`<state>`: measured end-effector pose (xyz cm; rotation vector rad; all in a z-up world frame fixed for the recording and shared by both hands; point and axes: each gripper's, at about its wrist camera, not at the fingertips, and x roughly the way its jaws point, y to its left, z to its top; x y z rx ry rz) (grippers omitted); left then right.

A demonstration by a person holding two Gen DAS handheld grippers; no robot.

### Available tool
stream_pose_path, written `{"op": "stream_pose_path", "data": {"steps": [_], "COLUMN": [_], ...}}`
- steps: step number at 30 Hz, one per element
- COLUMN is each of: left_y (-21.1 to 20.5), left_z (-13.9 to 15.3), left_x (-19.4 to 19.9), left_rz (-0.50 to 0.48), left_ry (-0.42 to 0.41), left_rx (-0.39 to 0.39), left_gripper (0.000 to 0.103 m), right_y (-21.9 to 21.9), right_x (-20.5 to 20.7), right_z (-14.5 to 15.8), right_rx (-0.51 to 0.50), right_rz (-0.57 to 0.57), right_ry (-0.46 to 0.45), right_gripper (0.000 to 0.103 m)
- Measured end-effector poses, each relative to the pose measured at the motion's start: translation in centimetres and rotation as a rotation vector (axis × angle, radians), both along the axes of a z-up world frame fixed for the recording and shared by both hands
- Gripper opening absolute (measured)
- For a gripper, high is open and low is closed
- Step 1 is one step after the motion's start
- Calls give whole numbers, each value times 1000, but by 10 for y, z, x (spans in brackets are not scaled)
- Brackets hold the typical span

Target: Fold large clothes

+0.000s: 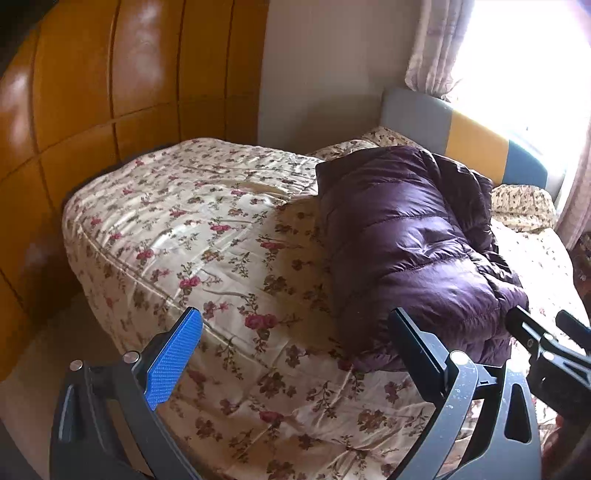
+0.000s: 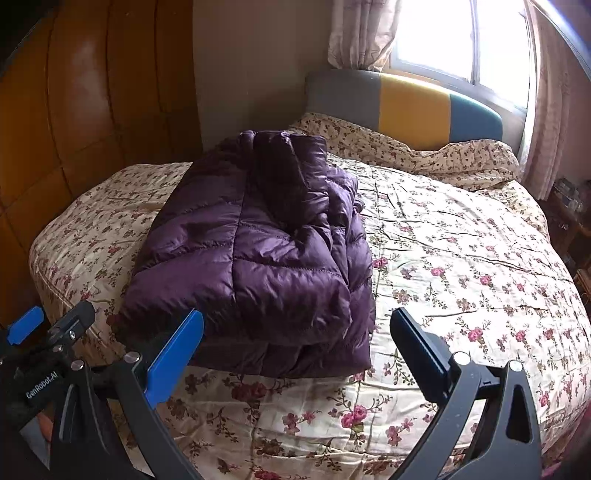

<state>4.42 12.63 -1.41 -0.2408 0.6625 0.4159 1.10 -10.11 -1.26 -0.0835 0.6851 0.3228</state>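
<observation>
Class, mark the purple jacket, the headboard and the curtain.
purple jacket [image 2: 258, 258]: right wrist view, on its quilted top panel.
headboard [image 2: 413, 107]: right wrist view, on its yellow section.
curtain [image 2: 362, 33]: right wrist view, on its gathered folds.

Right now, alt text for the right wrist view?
A folded purple puffer jacket lies on a floral bedspread, just beyond the open, empty right gripper. The left gripper shows at lower left.

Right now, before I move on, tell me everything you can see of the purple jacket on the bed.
The purple jacket is a shiny, quilted puffer, seemingly nylon with stitched horizontal channels. It lies folded into a thick, roughly rectangular bundle, layers stacked at its near edge, a darker folded part on top toward the headboard. It rests on the floral bedspread. Nothing else touches it; both grippers' fingers stand open, short of it.
</observation>
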Motion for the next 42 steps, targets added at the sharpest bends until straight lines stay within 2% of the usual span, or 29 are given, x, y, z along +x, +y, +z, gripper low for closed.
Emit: {"op": "stream_pose_path", "data": {"steps": [5,42], "left_y": [-6,-19], "left_z": [1,6], "left_x": [1,1], "left_rz": [-10,-34], "left_ry": [8,13], "left_rx": [24,35], "left_gripper": [100,100], "right_y": [1,-1], "right_x": [0,2], "right_z": [1,-3], "right_rx": [-3,-6], "right_rz": [-3,3], "right_ry": [-2,-5], "right_gripper": [101,101]}}
